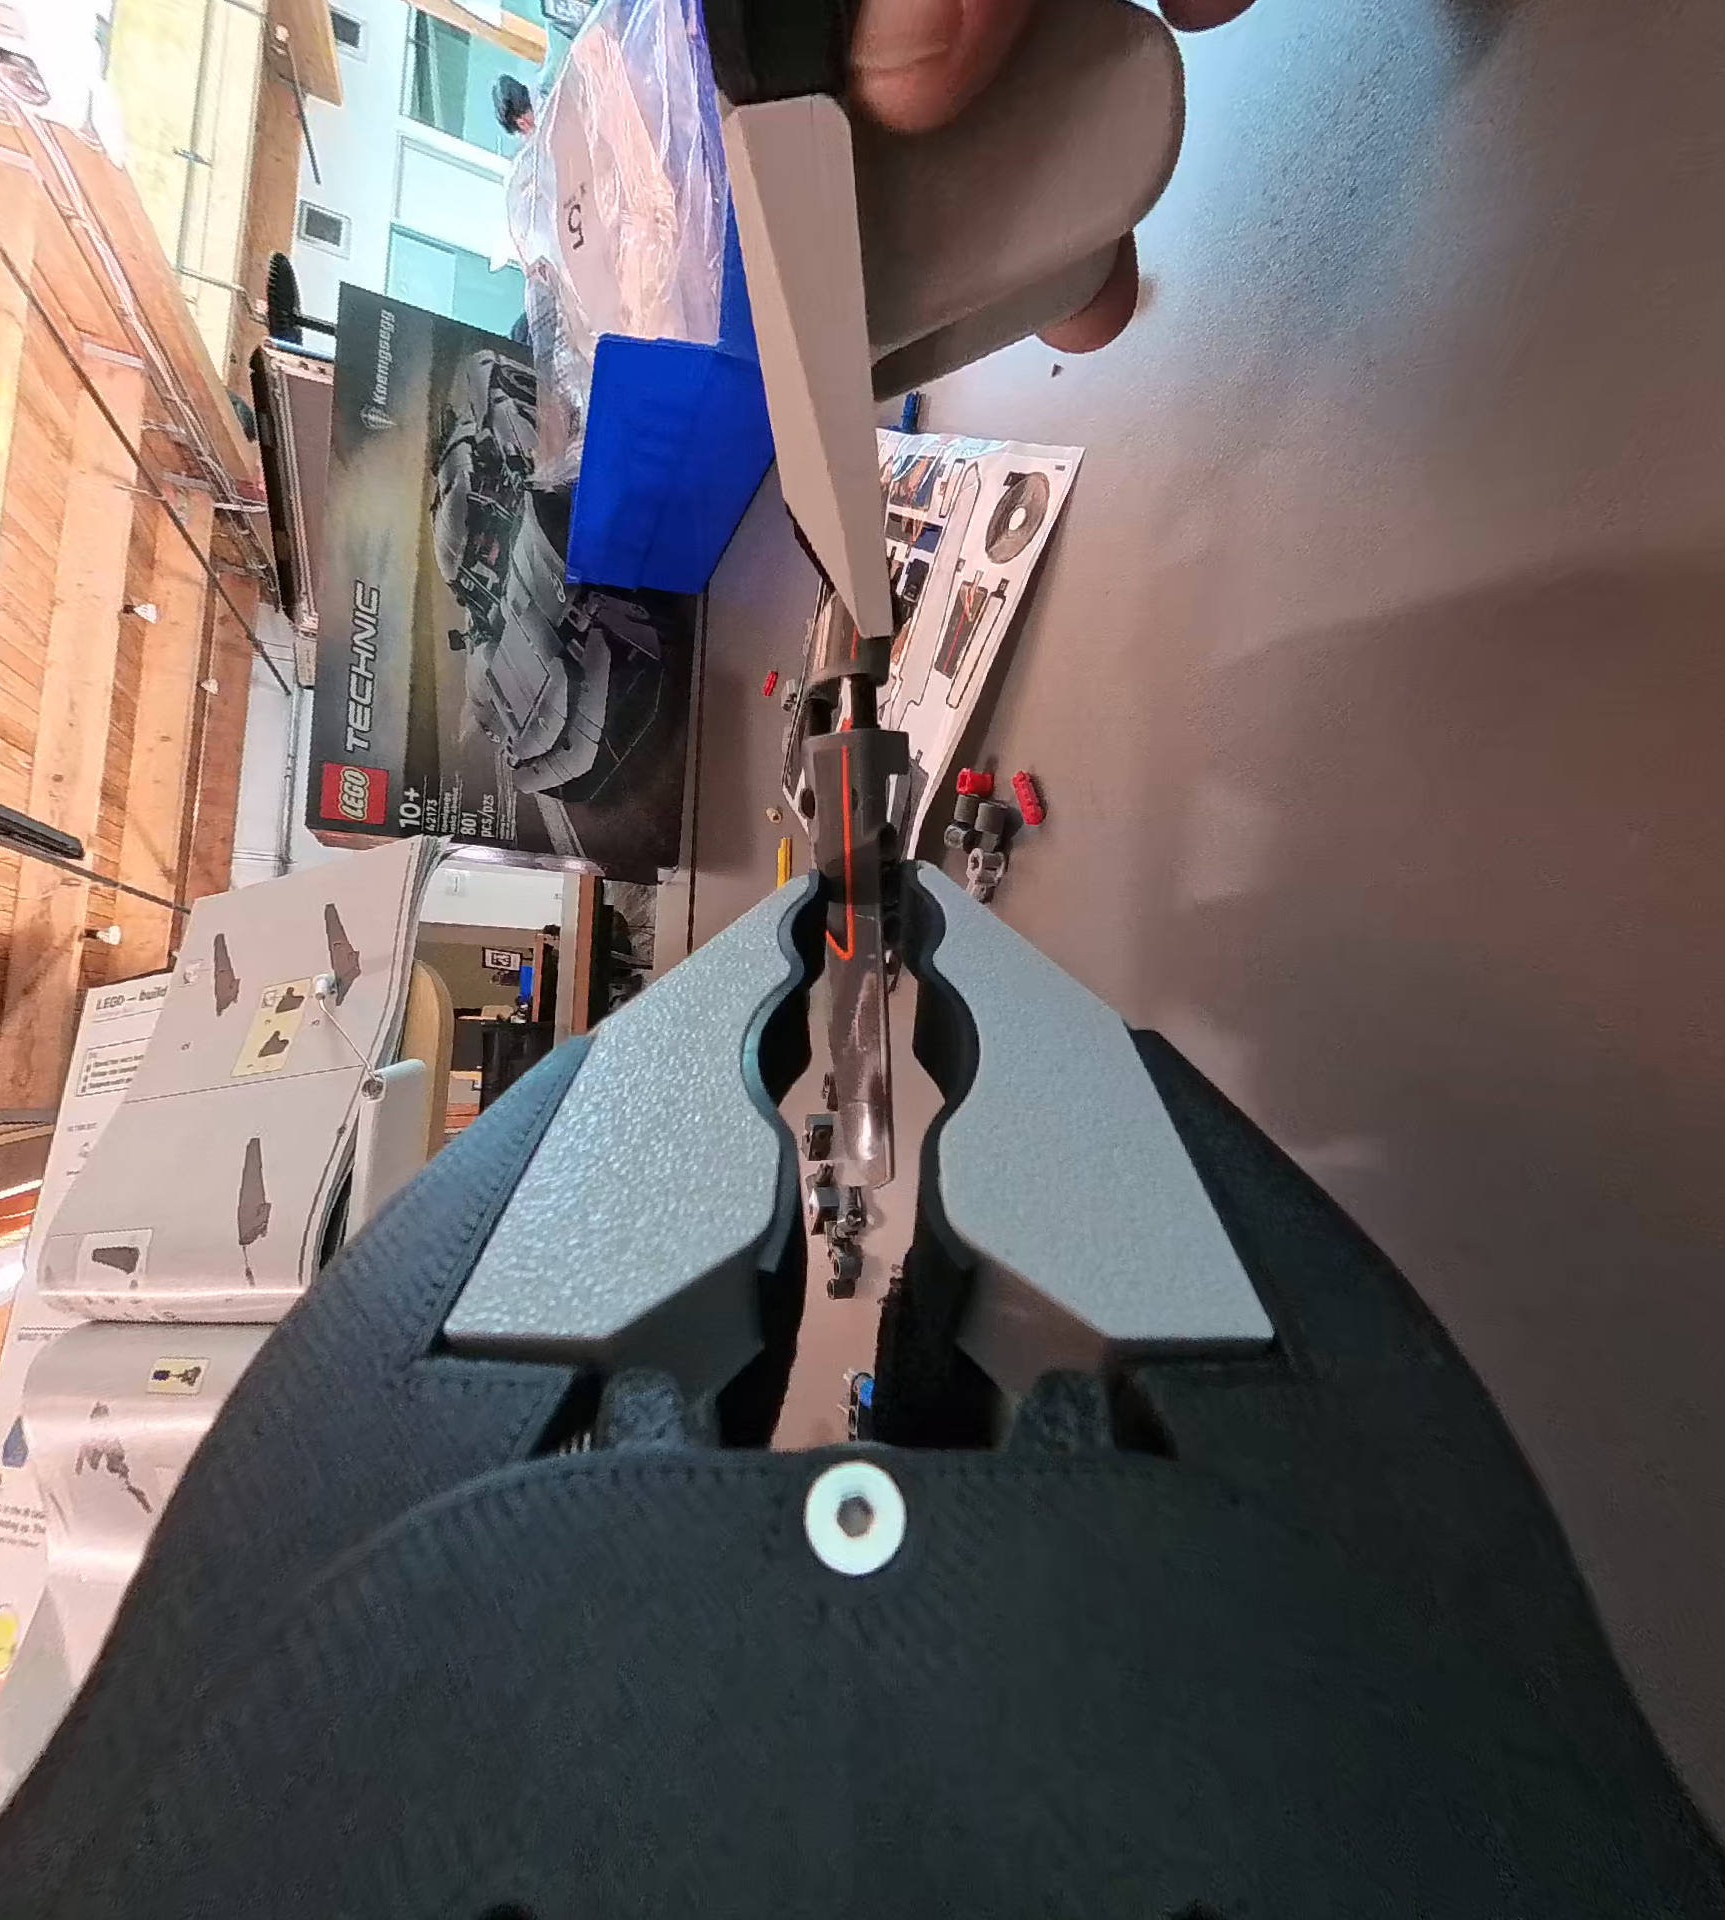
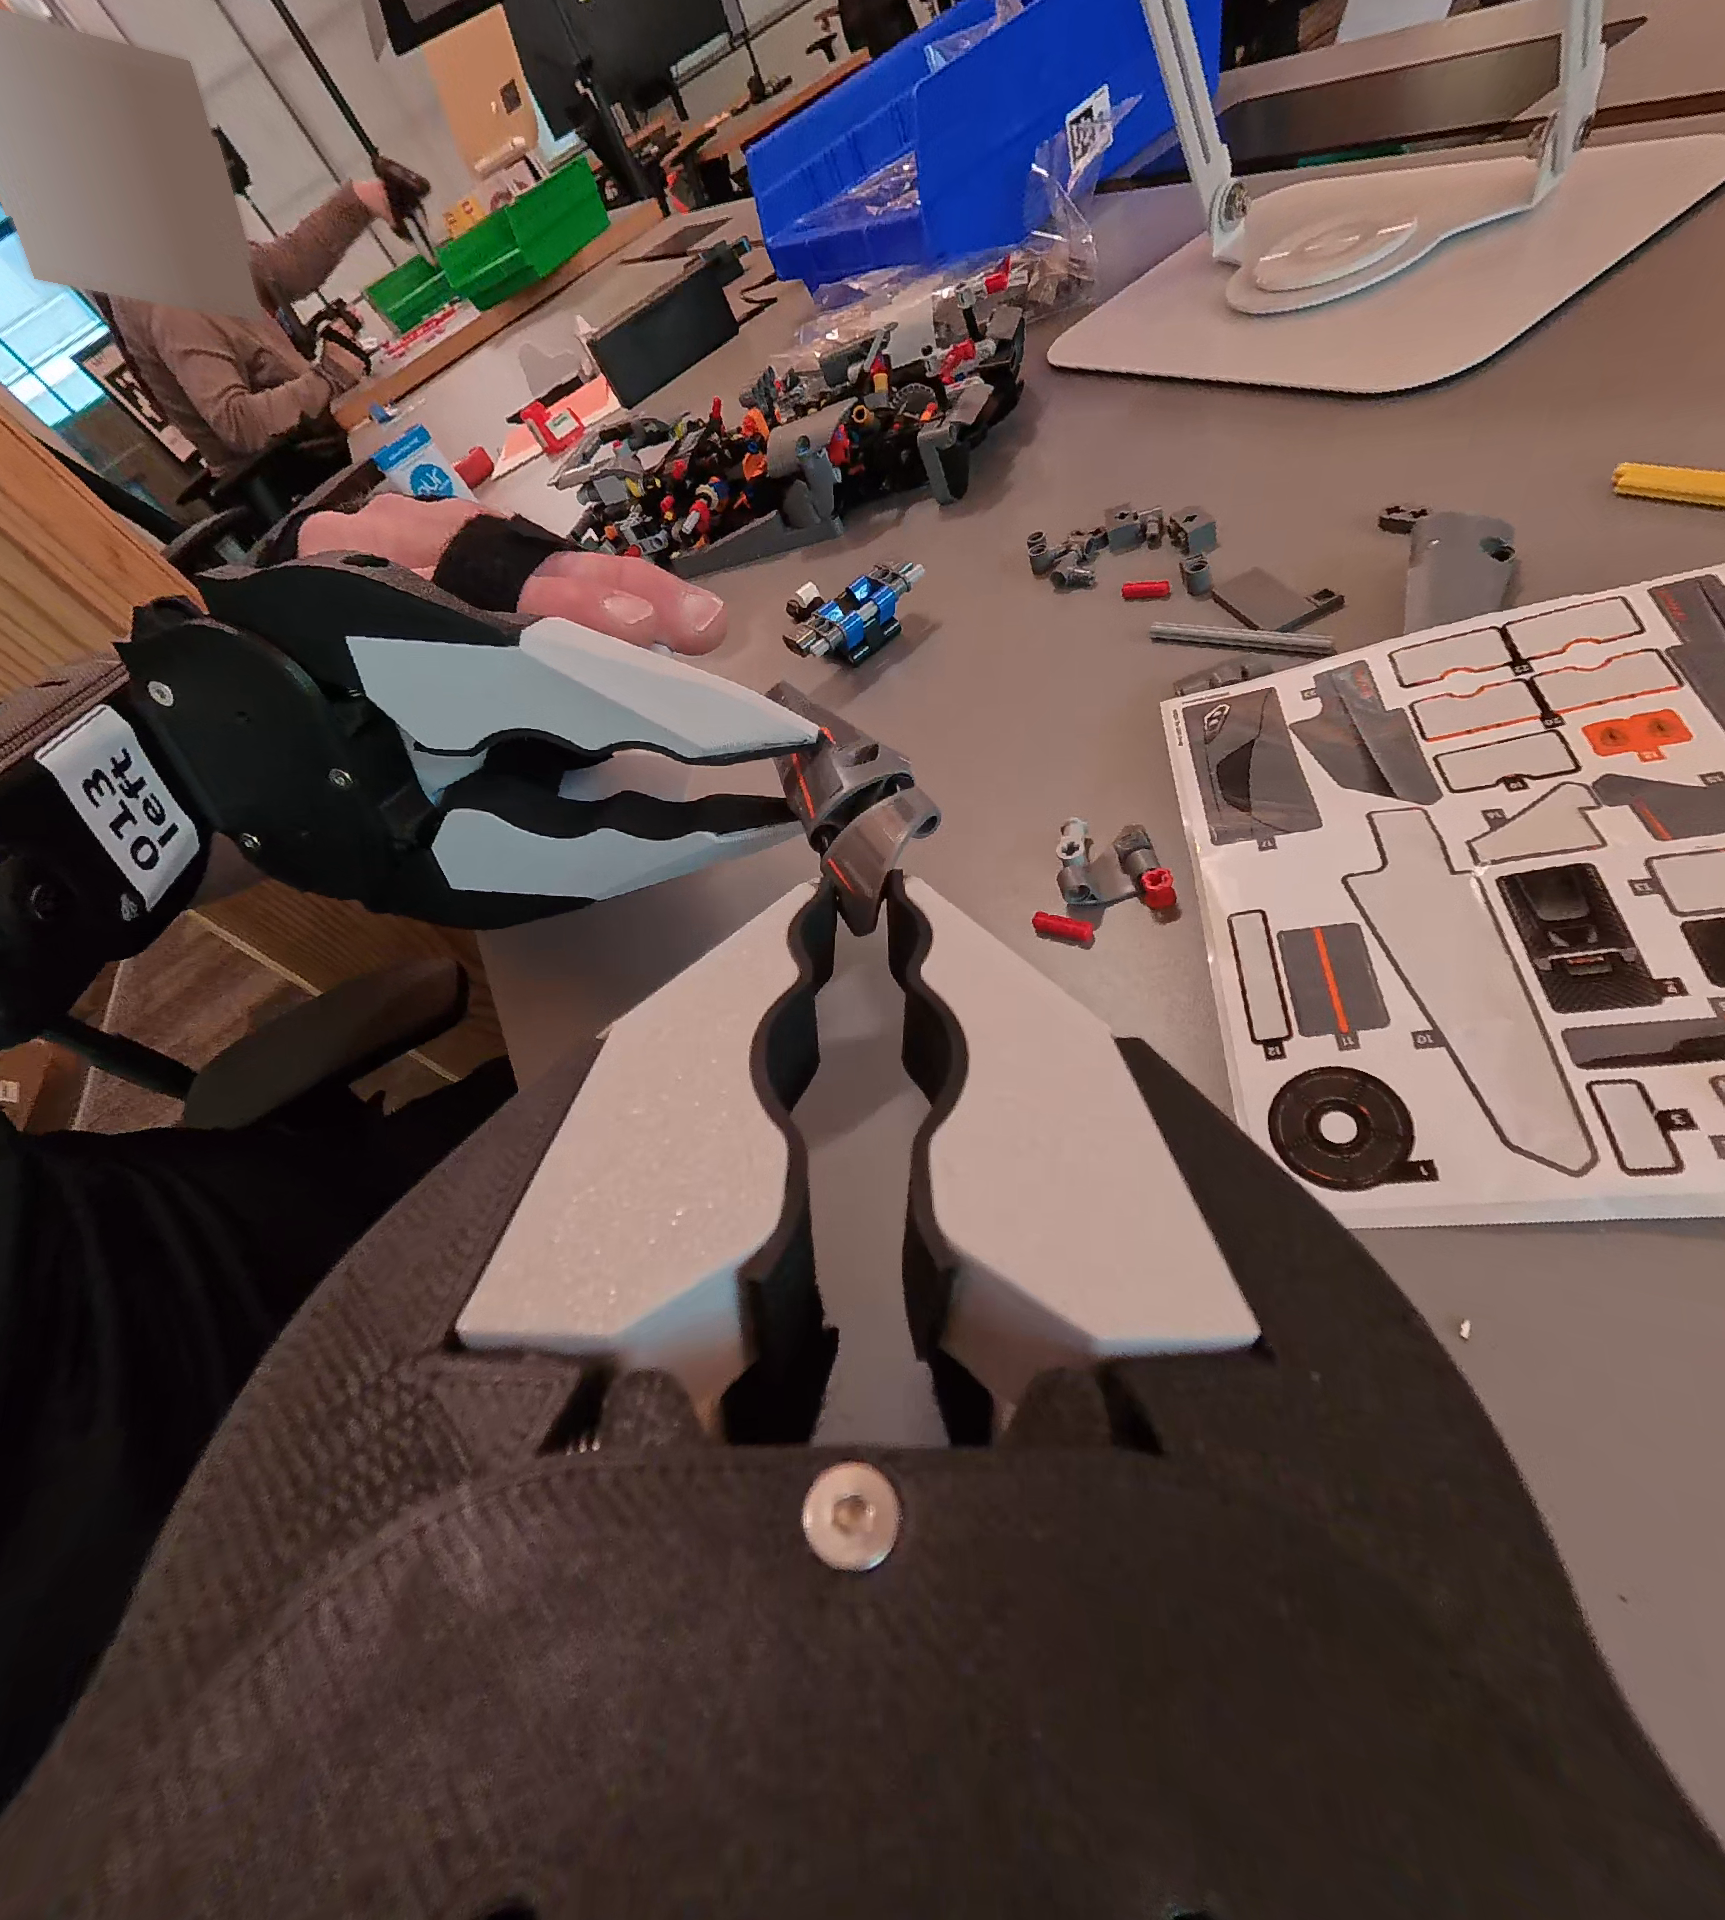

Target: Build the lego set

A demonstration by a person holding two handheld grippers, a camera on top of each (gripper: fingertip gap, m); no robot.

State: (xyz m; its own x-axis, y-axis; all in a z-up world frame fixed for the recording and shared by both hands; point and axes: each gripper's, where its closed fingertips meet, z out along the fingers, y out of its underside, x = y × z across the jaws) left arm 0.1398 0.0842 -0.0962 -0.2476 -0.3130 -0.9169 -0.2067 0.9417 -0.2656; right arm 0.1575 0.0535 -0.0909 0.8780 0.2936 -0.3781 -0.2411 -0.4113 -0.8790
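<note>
A small dark grey panel assembly with an orange stripe (image 2: 863, 816) is held in the air between both grippers, above the grey table (image 2: 1460, 1455). My right gripper (image 2: 853, 896) is shut on its lower curved end. My left gripper (image 2: 804, 774) comes in from the left and is shut on its upper end. In the left wrist view my left gripper (image 1: 863, 883) clamps the striped panel (image 1: 853, 821), and the right gripper's finger (image 1: 837, 416) reaches it from above. The part of the panel between the jaws is hidden.
The part-built car chassis (image 2: 806, 447) lies behind. A sticker sheet (image 2: 1512, 883) lies at right. Loose grey parts (image 2: 1118, 540), red pins (image 2: 1060, 925), a small blue assembly (image 2: 853, 613) and a yellow axle (image 2: 1710, 488) are scattered. A blue bin (image 2: 941, 135), booklet stand (image 2: 1409, 260) and set box (image 1: 494, 582) stand behind. The gap from one gripper's tips to the other's is roughly 4 cm. The yellow axle (image 2: 1710, 488) is about 25 cm from both grippers' fingertips.
</note>
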